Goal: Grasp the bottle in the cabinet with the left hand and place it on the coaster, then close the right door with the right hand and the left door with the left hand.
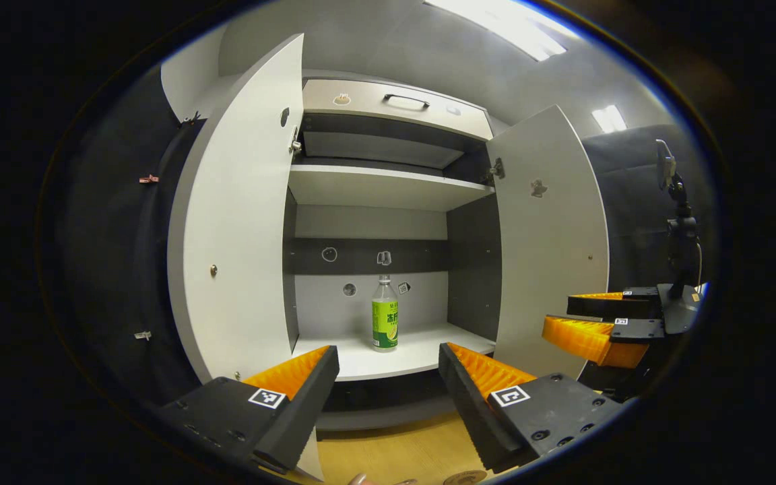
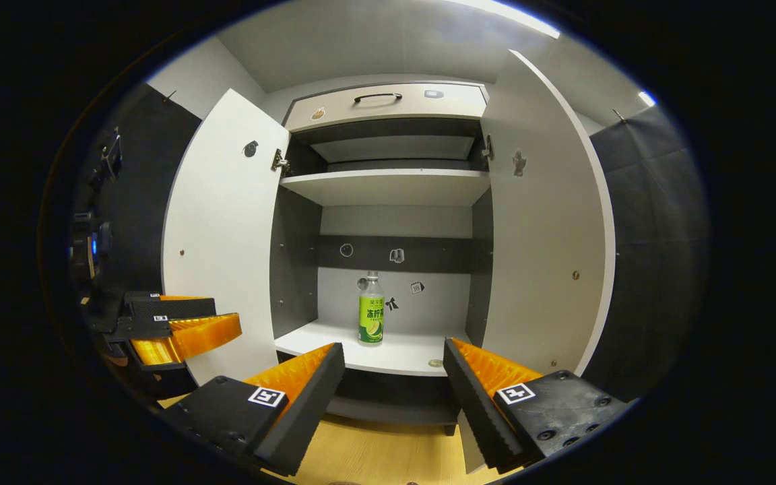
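Observation:
A clear bottle (image 1: 384,315) (image 2: 371,313) with a green label stands upright on the lower shelf (image 1: 422,353) of the open white cabinet, near its back wall. In the left gripper view my left gripper (image 1: 388,364) is open, in front of the shelf edge and well short of the bottle. My right gripper (image 2: 393,357) is open too, holding nothing, level with the shelf front. Both doors stand wide open: the left door (image 1: 240,222) (image 2: 219,236) and the right door (image 1: 550,236) (image 2: 543,222). A round brown disc (image 1: 465,477), apparently the coaster, peeks in at the bottom edge.
A wooden tabletop (image 1: 395,451) (image 2: 374,451) lies below the cabinet. Above the bare upper shelf (image 2: 388,185) sits a drawer with a dark handle (image 1: 405,100). A camera stand (image 1: 681,229) rises at the far right. Each gripper appears beside the other: right gripper (image 1: 558,313), left gripper (image 2: 226,313).

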Demonstrator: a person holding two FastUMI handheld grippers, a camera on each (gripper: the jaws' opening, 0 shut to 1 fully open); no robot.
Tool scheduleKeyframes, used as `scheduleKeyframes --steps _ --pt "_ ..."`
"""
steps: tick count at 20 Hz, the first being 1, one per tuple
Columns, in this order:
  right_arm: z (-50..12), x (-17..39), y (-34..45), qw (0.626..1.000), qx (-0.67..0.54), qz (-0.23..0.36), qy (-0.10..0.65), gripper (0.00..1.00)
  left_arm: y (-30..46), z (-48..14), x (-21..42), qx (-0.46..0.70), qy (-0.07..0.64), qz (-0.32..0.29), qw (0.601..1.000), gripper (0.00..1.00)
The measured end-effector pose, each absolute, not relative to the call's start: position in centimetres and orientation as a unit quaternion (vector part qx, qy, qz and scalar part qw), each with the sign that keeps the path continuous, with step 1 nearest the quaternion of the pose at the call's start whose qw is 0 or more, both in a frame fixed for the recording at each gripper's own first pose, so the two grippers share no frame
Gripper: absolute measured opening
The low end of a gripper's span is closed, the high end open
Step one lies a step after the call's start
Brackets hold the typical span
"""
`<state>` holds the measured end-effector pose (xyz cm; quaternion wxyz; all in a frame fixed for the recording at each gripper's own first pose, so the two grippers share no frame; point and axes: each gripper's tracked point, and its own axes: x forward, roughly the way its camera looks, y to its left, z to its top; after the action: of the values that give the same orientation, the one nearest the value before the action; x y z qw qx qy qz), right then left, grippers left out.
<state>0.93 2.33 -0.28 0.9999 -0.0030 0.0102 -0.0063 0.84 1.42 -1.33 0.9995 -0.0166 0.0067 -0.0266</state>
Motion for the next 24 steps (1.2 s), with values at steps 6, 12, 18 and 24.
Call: scheduleKeyframes --steps 6,12,18,24 --pt "-0.3 0.6 2.9 1.0 -0.006 -0.019 0.013 0.98 1.0 -1.6 0.8 -0.016 0.01 -0.049 0.999 0.95" --pt "0.1 0.1 2.8 0.999 -0.008 -0.037 0.009 0.98 0.2 -1.8 2.1 -0.014 0.013 -0.075 0.997 0.95" --pt "-1.0 2.0 2.5 1.0 -0.014 -0.007 0.014 0.98 -1.2 -2.4 7.2 -0.017 0.011 -0.081 0.996 0.95" --pt "-1.3 5.2 1.7 0.999 -0.021 0.031 -0.007 0.98 -1.5 -2.8 16.7 -0.003 -0.001 -0.059 0.998 0.95"
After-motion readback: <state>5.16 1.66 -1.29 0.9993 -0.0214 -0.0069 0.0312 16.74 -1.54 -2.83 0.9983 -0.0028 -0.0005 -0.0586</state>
